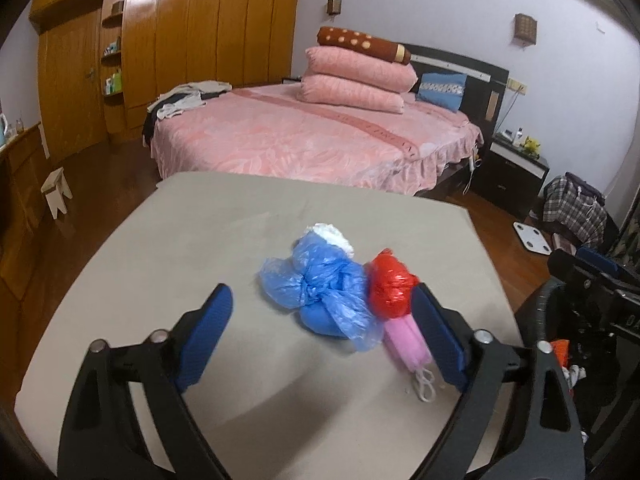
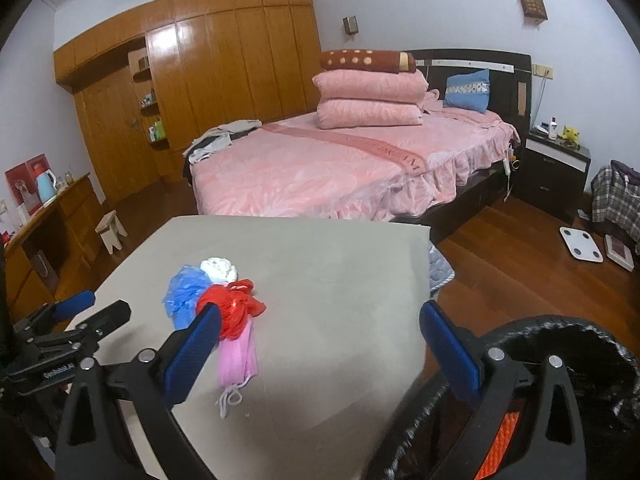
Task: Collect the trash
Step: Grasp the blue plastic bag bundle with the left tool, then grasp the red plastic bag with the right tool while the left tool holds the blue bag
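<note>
A pile of trash lies on the grey table: a crumpled blue plastic bag, a red plastic bag, a white tissue wad and a pink face mask. My left gripper is open, its fingers either side of the pile, the right finger next to the red bag and mask. In the right wrist view the same pile shows: blue bag, red bag, tissue, mask. My right gripper is open and empty, right of the pile.
A black trash bin stands at the table's right edge, with some trash inside; it also shows in the left wrist view. A pink bed lies beyond the table. A white stool and a scale sit on the wooden floor.
</note>
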### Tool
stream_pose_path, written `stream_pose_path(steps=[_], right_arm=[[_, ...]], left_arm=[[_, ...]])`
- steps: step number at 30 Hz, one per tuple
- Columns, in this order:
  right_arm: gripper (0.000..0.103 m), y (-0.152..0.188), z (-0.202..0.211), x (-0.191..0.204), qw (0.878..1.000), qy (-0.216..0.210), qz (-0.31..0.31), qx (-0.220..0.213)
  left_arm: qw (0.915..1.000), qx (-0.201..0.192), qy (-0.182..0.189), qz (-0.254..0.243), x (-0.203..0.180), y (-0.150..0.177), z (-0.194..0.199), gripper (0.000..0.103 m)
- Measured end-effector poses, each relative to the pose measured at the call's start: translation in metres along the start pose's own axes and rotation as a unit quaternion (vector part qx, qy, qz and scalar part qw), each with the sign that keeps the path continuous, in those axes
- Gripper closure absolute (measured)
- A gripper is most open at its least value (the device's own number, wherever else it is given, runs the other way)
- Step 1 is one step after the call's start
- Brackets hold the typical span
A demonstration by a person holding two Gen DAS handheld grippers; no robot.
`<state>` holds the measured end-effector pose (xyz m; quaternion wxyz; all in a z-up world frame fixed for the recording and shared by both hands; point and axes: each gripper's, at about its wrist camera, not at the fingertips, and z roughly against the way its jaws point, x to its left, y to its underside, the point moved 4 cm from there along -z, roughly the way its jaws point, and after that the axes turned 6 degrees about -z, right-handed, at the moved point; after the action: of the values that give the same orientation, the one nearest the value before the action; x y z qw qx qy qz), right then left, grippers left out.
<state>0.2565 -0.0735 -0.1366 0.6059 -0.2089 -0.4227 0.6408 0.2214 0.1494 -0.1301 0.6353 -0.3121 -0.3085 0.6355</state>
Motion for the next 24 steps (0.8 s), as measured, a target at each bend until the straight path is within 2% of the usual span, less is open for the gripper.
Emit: stream_pose_path(steps=[8, 14, 17, 19, 24], right_arm=[[0.006, 0.000, -0.032, -0.001, 1.000, 0.002, 0.000, 0.018], [0.006, 0.003, -0.045, 0.000, 1.000, 0.000, 0.003, 0.026], [0.006, 0.005, -0.050, 0.001, 1.000, 0.000, 0.003, 0.029], [0.006, 0.006, -0.052, 0.001, 1.000, 0.001, 0.004, 0.031], [0.006, 0.007, -0.057, 0.002, 0.999, 0.001, 0.005, 0.038]], left_arm=[[0.9991, 0.042, 0.002, 0.001, 0.001, 0.007, -0.052, 0.023], [0.9983, 0.058, 0.009, 0.005, -0.002, 0.008, -0.078, 0.028], [0.9973, 0.069, 0.020, 0.013, -0.004, 0.011, -0.089, 0.034], [0.9969, 0.072, 0.026, 0.018, -0.006, 0.012, -0.094, 0.045], [0.9966, 0.070, 0.036, 0.025, -0.009, 0.015, -0.094, 0.057]])
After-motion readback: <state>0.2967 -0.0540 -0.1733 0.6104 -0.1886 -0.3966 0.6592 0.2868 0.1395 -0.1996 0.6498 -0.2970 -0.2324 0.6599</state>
